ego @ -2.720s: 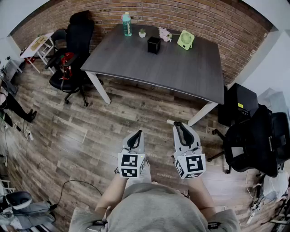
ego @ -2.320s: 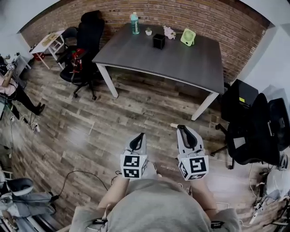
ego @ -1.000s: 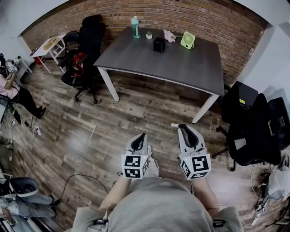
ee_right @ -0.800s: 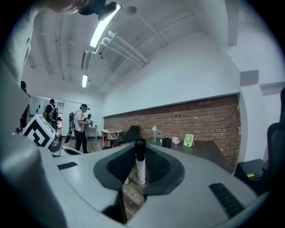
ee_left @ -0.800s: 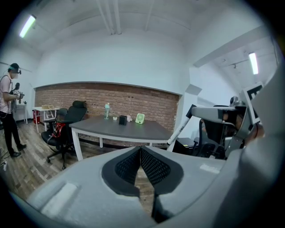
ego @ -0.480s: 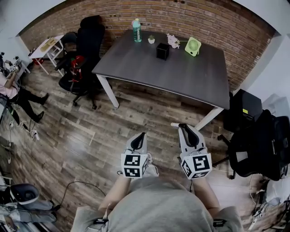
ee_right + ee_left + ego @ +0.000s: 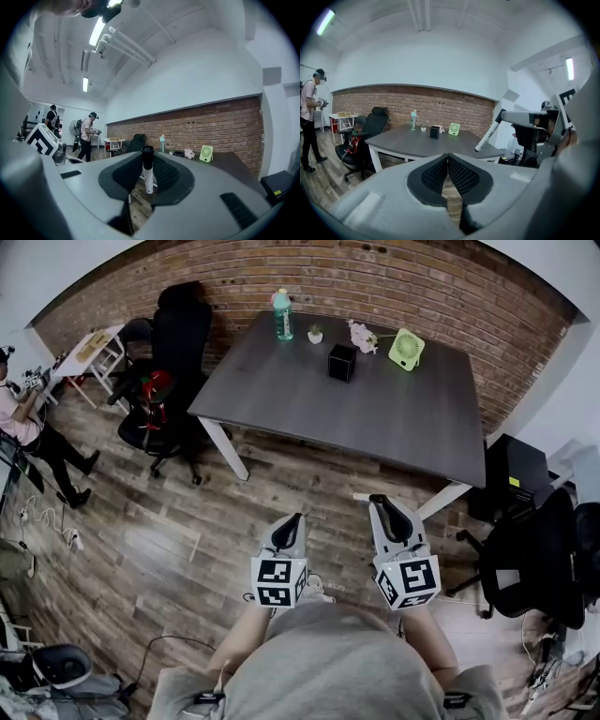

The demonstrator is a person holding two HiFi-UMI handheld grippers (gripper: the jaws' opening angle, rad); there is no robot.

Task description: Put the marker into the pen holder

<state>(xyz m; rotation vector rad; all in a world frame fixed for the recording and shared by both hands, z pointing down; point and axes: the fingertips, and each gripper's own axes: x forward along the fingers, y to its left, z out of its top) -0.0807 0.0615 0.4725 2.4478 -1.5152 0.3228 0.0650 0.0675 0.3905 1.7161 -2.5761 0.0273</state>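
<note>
**Marker gripped for the carry, pen holder well away on the worktop**

The marker [image 7: 147, 169], a smooth white barrel with a black cap, is pinched crosswise between the ribbed dark pads of the right hand-held gripper [image 7: 380, 503], and its pale end juts out to the left in the head view. The left hand-held gripper [image 7: 448, 160] has its jaws together on nothing. The pen holder [image 7: 341, 363], a small black box, stands well apart at the back of the matte dark-grey worktop [image 7: 375, 423], between a tiny potted plant [image 7: 316, 335] and a green fan [image 7: 407, 350]. The step in hand looks like the approach. It would go best by closing in, turning the barrel upright over the opening, and lowering it before letting go.
</note>
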